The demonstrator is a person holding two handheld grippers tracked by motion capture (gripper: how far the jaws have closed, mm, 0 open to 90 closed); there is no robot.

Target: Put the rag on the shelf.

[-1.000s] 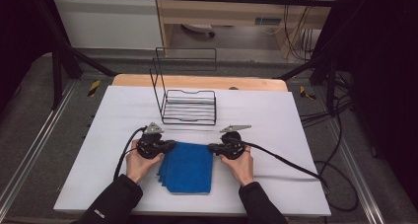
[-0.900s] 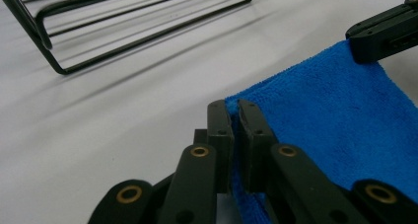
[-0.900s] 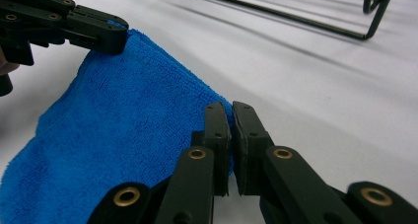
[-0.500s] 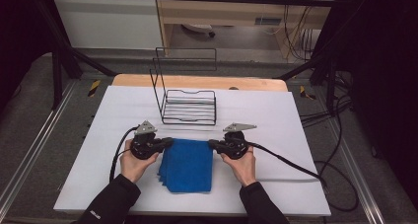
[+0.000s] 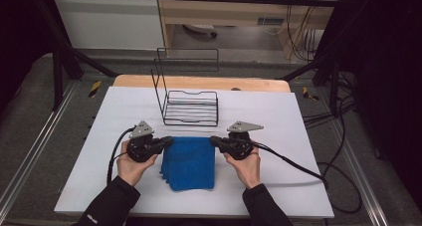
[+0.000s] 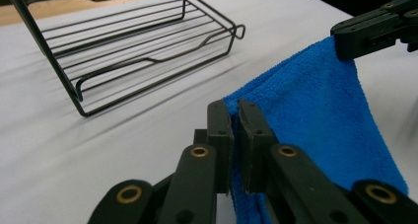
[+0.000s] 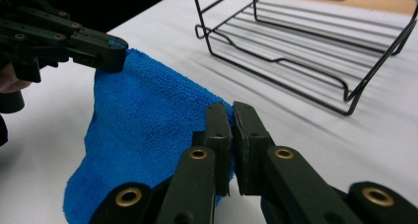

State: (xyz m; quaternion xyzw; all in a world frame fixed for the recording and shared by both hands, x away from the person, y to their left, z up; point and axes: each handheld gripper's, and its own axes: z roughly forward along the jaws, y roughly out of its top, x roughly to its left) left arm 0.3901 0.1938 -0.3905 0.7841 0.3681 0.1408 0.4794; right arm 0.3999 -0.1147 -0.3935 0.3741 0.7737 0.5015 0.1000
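A blue cloth [image 5: 189, 162] hangs folded between my two grippers over the white table, its lower edge trailing toward me. My left gripper [image 5: 168, 142] is shut on the cloth's far left corner [image 6: 235, 110]; in the left gripper view the right gripper's jaws hold the opposite corner [image 6: 345, 41]. My right gripper [image 5: 214, 140] is shut on the far right corner [image 7: 229, 110], and the right gripper view shows the cloth [image 7: 148, 130] stretched to the left gripper. A black wire rack [image 5: 191, 106] stands just beyond the cloth.
The rack's tall back frame [image 5: 186, 61] rises at its far side, seen close in both gripper views as wire rack [image 6: 138, 41] and wire rack [image 7: 305, 41]. A wooden strip [image 5: 199, 81] runs along the table's far edge. Cables [image 5: 293, 164] trail right across the white tabletop [image 5: 298, 121].
Both grippers have moved apart and slightly away from me while lifting the cloth's far corners, so its far edge is stretched between them and raised off the table.
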